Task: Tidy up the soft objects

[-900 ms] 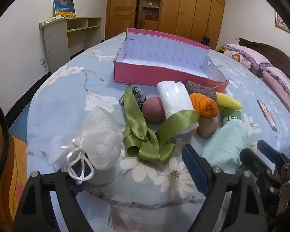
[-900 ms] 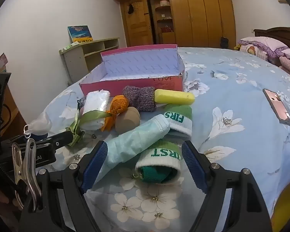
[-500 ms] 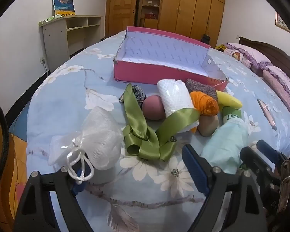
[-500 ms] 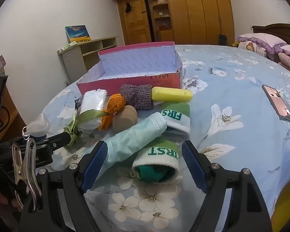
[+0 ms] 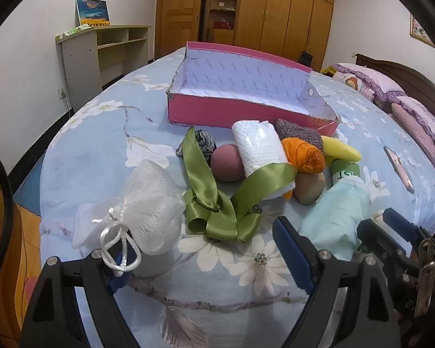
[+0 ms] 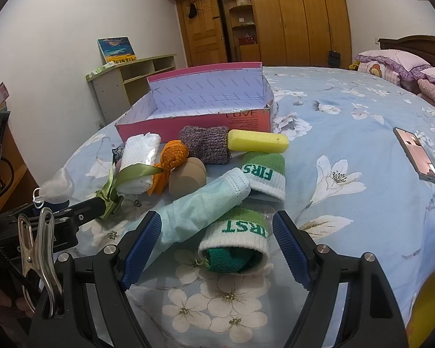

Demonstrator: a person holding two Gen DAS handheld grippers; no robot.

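Rolled sock (image 6: 235, 239) lies between the right gripper's (image 6: 214, 245) spread fingers; left gripper (image 5: 208, 256) open, mesh pouch (image 5: 148, 211) at 10 o'clock.

Pink ball (image 5: 227, 162) hidden, right view.

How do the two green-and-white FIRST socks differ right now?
The near sock lies between the right gripper's open fingers, its open end facing the camera and dark green fabric showing inside. The far sock lies farther back, below the yellow sponge, with no opening visible. The mint cloth roll overlaps the near sock's left side. Both are rolled, with green lettering on white.
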